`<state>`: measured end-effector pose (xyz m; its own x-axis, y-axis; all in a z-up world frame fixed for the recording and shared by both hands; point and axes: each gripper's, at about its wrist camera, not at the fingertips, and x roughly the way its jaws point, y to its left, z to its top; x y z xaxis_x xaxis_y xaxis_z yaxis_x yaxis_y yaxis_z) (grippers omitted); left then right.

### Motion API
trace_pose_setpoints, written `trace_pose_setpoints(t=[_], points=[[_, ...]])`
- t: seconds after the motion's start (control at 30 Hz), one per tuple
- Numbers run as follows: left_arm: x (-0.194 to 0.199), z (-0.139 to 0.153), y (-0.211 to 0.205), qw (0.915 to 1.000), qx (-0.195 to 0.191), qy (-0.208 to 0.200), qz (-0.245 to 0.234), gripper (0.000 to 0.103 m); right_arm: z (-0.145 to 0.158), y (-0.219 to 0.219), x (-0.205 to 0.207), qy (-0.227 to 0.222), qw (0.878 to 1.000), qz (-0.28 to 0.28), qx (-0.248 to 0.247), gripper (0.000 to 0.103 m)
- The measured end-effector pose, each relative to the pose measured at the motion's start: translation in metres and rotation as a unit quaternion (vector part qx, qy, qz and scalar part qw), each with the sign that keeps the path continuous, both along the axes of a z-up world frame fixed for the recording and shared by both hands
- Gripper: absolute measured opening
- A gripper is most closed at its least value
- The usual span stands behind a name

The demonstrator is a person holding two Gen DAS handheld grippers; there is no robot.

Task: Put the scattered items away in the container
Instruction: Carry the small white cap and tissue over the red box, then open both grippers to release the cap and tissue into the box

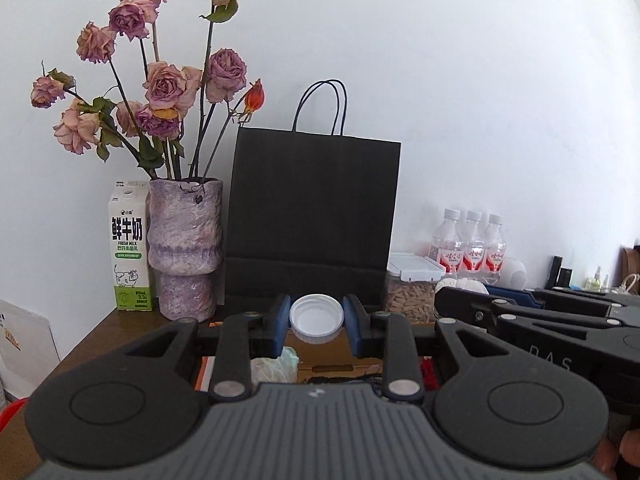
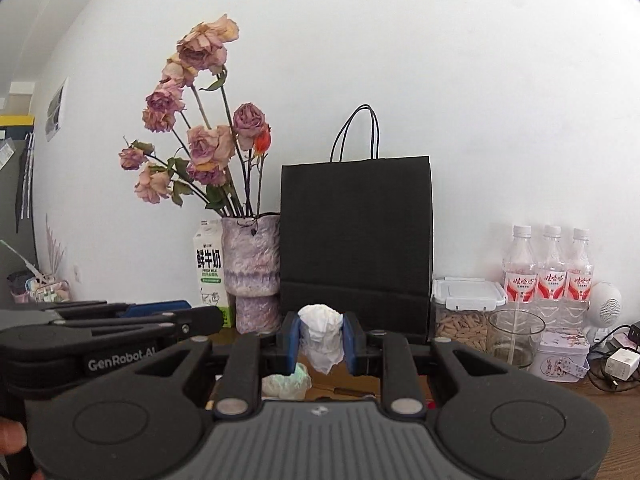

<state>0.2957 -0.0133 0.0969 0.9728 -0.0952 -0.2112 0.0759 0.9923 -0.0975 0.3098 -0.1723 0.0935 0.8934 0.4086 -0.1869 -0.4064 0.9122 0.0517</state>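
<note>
Both grippers sit nearest me, raised before the black paper bag (image 1: 312, 216) beside the vase (image 1: 185, 248): my left gripper (image 1: 316, 322) pinches a white lid (image 1: 317, 316), my right gripper (image 2: 321, 340) squeezes crumpled tissue (image 2: 321, 338), and another wad (image 2: 286, 384) lies below.

Milk carton (image 1: 129, 249) reads "FRESH MILK"; left gripper (image 2: 116, 358) apparently "GenRobot.AI".

Even, soft daylight, sharp focus, faint shadows, strong fisheye bending and dark vignetted corners.
</note>
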Motion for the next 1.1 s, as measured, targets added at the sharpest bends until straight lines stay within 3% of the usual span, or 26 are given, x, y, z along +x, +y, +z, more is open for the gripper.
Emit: trace_pose_setpoints(t=[0.17,0.4,0.57,0.67,0.73,0.77,0.83,0.9,1.1], points=[[0.034,-0.004,0.003,0.9998,-0.011,0.010,0.014,0.029,-0.007,0.006,0.031,0.014,1.000,0.002,0.004,0.021],[0.069,-0.044,0.005,0.9956,-0.002,0.092,0.020,0.030,-0.046,0.012,0.064,0.085,0.996,-0.002,-0.027,0.021],[0.072,-0.055,0.003,0.9939,0.008,0.108,0.019,0.030,-0.053,0.011,0.065,0.094,0.995,-0.003,-0.037,0.022],[0.069,-0.055,0.000,0.9943,0.019,0.104,0.016,0.030,-0.054,0.010,0.065,0.101,0.994,-0.006,-0.044,0.031],[0.067,-0.054,-0.001,0.9945,0.026,0.099,0.023,0.036,-0.055,0.011,0.064,0.105,0.993,-0.009,-0.052,0.065],[0.066,-0.052,-0.001,0.9946,0.031,0.094,0.029,0.041,-0.055,0.011,0.063,0.103,0.993,-0.020,-0.057,0.070],[0.064,-0.049,0.003,0.9949,0.034,0.085,0.042,0.058,-0.052,0.009,0.062,0.098,0.993,-0.037,-0.062,0.092],[0.062,-0.047,0.008,0.9954,0.032,0.074,0.052,0.086,-0.049,0.003,0.061,0.101,0.993,-0.036,-0.049,0.103],[0.059,-0.044,0.008,0.9956,0.048,0.053,0.061,0.091,-0.044,0.002,0.054,0.099,0.994,-0.024,-0.047,0.103]])
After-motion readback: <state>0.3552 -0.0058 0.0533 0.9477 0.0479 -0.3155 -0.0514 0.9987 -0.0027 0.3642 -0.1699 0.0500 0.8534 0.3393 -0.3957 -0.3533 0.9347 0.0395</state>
